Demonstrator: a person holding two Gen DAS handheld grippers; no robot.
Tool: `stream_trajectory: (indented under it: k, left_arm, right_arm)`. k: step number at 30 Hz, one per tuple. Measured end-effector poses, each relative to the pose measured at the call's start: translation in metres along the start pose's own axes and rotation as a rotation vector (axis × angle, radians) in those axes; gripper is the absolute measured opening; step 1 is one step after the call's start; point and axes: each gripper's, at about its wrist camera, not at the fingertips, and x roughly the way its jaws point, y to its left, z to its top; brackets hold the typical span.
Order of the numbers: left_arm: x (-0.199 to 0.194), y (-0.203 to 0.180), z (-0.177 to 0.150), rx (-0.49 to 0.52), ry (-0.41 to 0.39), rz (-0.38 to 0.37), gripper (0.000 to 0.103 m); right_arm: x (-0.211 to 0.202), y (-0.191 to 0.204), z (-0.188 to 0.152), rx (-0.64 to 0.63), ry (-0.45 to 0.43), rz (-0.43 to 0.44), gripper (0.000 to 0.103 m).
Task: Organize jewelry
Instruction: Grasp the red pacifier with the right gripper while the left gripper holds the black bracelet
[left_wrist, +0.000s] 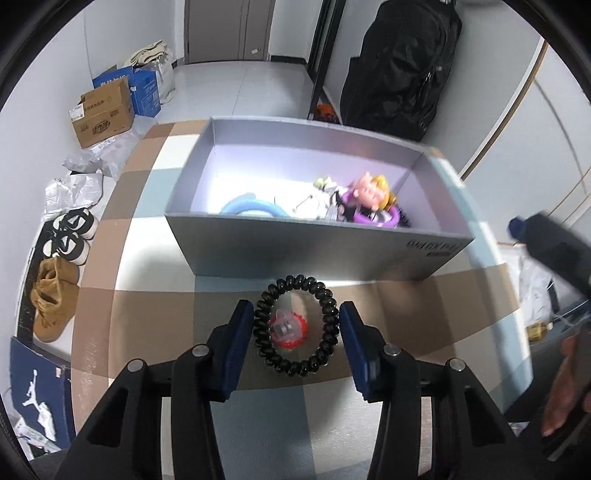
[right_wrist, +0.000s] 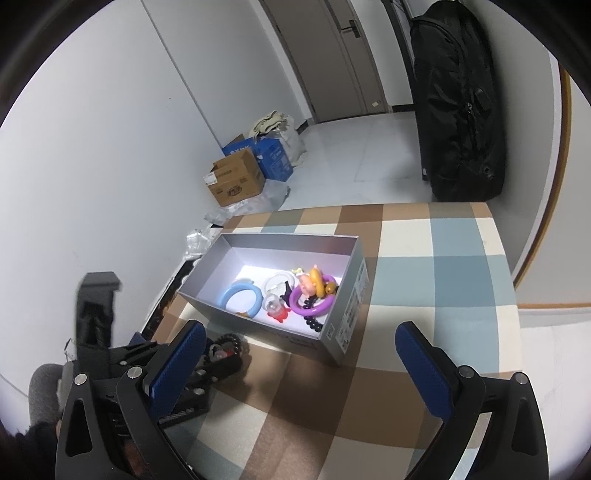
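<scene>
- Left wrist view, bottom centre: the left hand-held gripper (left_wrist: 295, 334) has its 2 blue pads on either side of a black spiral hair tie (left_wrist: 295, 325). The left pad touches the coil; the right pad stands just beside it, so the jaws are partly closed around the tie without a clear squeeze.
- Inside the tie's ring lies a small red-and-clear trinket (left_wrist: 289, 328), on the bench (left_wrist: 110, 314) with its checked cloth.
- Right wrist view, lower half: the right hand-held gripper (right_wrist: 299, 354) is wide open and holds nothing.
- Mid-frame: a grey cardboard box (left_wrist: 295, 243) stands open on the bench just beyond the tie. It holds a light blue bangle (right_wrist: 240, 298), a purple ring toy (right_wrist: 310, 303) with a blond doll figure (left_wrist: 371, 190), and black beads (right_wrist: 314, 325).
- Farther, upper left: brown and blue cartons (left_wrist: 105, 112) on the floor; shoes (left_wrist: 70, 236) at left.
- Upper right: a black bag (left_wrist: 399, 62).
</scene>
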Motion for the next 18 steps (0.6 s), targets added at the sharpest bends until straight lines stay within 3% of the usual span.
stream_trajectory:
  k: [8,18]
  left_arm:
    - [-0.022,0.004,0.005,-0.054,-0.058,-0.089,0.042]
    - [-0.052,0.032,0.016,-0.175,-0.153,-0.154,0.042]
  right_arm:
    - [0.003,0.005,-0.002,-0.007,0.015,0.0,0.103]
    - [0.019,0.023,-0.014,-0.032,0.107,0.09,0.103]
